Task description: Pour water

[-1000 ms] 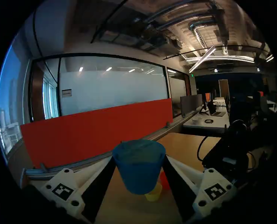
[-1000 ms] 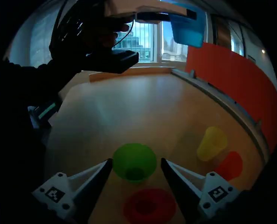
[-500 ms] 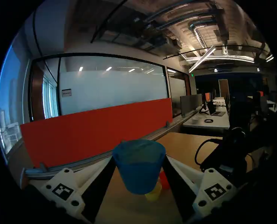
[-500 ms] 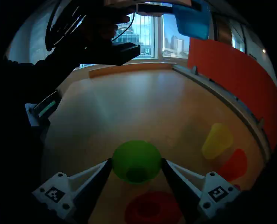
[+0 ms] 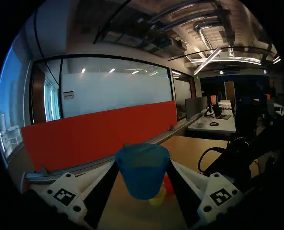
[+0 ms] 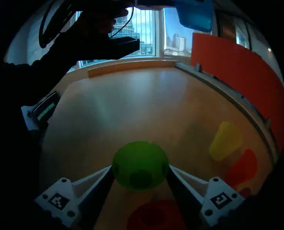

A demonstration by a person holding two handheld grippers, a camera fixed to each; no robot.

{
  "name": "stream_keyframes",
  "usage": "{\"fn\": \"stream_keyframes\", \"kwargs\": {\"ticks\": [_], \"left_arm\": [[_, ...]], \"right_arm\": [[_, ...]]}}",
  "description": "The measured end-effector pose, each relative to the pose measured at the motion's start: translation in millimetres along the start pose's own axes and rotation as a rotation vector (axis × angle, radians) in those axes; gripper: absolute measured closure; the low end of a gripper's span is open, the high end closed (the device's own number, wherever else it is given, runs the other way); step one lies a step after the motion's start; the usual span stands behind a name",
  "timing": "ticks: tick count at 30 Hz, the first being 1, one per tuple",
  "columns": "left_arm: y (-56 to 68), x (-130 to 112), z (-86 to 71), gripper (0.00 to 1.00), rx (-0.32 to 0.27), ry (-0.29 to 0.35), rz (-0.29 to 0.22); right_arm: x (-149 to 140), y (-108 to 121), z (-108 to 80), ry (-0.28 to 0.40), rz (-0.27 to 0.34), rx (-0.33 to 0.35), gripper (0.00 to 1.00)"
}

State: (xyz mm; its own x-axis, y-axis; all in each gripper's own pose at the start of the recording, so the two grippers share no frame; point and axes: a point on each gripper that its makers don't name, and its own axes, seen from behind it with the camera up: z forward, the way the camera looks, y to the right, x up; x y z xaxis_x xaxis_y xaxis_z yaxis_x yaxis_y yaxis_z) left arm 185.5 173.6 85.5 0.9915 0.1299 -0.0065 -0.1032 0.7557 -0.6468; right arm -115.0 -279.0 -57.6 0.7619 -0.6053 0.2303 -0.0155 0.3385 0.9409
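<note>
L gripper (image 5: 142, 165): pinching blue cup (image 5: 142, 179), a finger on each side; cup upright, held well above the desk (image 6: 142, 103).
R gripper (image 6: 140, 171): both fingers pressed on green cup (image 6: 140, 164), low over desk's near edge, mouth up toward cam.
Key relation: right gripper view has blue high & farther out than green, so not over its mouth yet.
Next (my guess): bring blue over green, then tip its long axis.
Water level: can't tell.
Nearby: yellow cup (image 6: 226, 141) by desk's right edge.

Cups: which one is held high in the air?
The blue cup, held by the left gripper well above the desk. The green cup is low in the right gripper; the yellow cup and orange cup rest on the desk.
</note>
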Motion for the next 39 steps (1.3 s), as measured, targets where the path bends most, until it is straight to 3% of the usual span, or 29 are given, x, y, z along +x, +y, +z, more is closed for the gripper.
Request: {"fn": "stream_keyframes", "kwargs": {"ticks": [15, 39], "left_arm": [[-2.3, -3.6, -0.1, 0.15, 0.005, -0.008, -0.001], [6.3, 0.4, -0.5, 0.15, -0.001, -0.01, -0.006]], "right_arm": [[9.6, -2.7, -14.3, 0.048, 0.022, -0.002, 0.09], [56.8, 16.0, -82.8, 0.249, 0.053, -0.093, 0.09]]}}
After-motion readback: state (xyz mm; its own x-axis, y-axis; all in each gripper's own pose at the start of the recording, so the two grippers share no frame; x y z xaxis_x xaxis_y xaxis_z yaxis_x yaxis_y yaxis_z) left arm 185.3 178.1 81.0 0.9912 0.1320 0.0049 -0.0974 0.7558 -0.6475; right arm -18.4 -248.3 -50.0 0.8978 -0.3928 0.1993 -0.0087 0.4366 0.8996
